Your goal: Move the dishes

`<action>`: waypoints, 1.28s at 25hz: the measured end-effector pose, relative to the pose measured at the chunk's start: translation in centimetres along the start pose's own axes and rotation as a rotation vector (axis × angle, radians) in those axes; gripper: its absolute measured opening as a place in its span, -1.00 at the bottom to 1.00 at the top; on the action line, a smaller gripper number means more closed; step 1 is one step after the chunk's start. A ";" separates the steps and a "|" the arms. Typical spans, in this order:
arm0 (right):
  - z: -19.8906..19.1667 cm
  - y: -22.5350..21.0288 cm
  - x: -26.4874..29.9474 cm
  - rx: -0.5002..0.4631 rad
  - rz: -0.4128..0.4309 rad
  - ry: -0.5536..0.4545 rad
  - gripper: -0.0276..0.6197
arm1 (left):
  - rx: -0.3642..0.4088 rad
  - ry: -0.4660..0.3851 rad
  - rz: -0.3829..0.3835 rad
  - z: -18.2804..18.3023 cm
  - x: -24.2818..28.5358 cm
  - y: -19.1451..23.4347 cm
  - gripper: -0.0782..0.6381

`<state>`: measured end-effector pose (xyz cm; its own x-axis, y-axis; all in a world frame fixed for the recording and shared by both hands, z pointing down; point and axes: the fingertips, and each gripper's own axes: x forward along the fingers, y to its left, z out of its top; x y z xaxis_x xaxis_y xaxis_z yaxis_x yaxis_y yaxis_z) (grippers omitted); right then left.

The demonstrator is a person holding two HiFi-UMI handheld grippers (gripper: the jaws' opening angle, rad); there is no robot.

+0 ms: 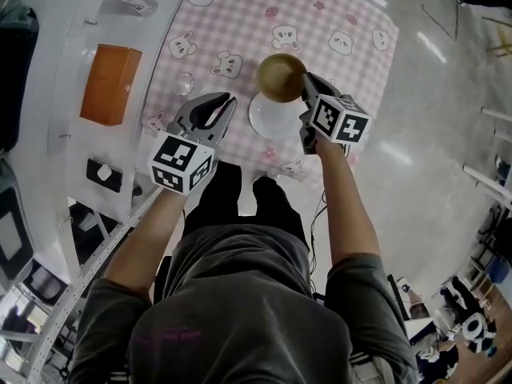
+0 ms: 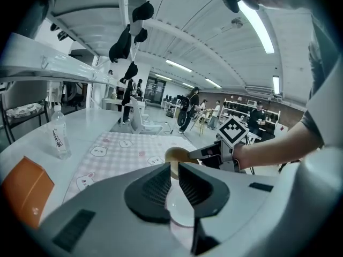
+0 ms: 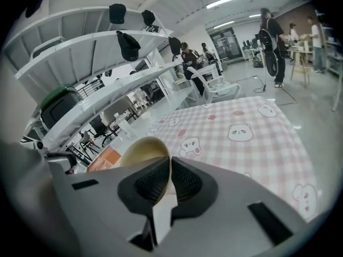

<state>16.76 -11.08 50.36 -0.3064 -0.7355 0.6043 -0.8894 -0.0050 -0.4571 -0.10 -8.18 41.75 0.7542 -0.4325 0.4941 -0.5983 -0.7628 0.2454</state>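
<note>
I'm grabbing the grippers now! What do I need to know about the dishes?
Left gripper: jaws nearly shut, gripping nothing I can see, pointing at the plate.
Right gripper: shut on the bowl's rim.
Plate: flat on the checked cloth, near its front edge.
Bowl: held at the plate's far edge.
Done: bowl gripped.
Left: carry the bowl off, then probably take the plate.

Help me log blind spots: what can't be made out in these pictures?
- Plate: left gripper view, mostly hidden behind the left gripper.
- Bowl: right gripper view, underside hidden behind the right gripper.
- Bottle label: left gripper view, too small to read.
</note>
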 end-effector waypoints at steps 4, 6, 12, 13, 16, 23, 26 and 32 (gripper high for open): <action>-2.0 -1.2 -1.4 0.037 -0.024 0.002 -0.85 | 0.011 0.025 -0.029 -1.0 0.4 -1.4 -0.66; -2.7 -1.9 -2.0 0.053 -0.034 0.002 -0.86 | 0.018 0.034 -0.041 -1.1 0.7 -2.0 -0.66; -4.9 -4.8 -3.9 0.098 -0.080 0.004 -0.85 | 0.033 0.061 -0.082 -1.9 2.4 -3.8 -0.66; -5.3 -5.2 -4.2 0.104 -0.087 0.005 -0.86 | 0.035 0.066 -0.089 -2.2 2.6 -4.1 -0.66; -6.7 -6.4 -5.3 0.123 -0.109 0.009 -0.85 | 0.037 0.082 -0.109 -3.0 3.1 -5.1 -0.66; -9.4 -8.8 -7.3 0.166 -0.155 0.019 -0.86 | 0.045 0.111 -0.141 -4.3 4.1 -6.8 -0.66; -10.5 -10.1 -8.2 0.178 -0.177 0.026 -0.85 | 0.045 0.125 -0.151 -5.1 4.4 -7.4 -0.66; -12.3 -11.2 -9.3 0.201 -0.198 0.036 -0.86 | 0.040 0.146 -0.171 -6.4 4.9 -8.5 -0.66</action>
<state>25.44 4.12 57.89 -0.1484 -0.6825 0.7157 -0.8489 -0.2833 -0.4462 6.96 -0.72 47.47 0.7949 -0.2234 0.5640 -0.4515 -0.8389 0.3040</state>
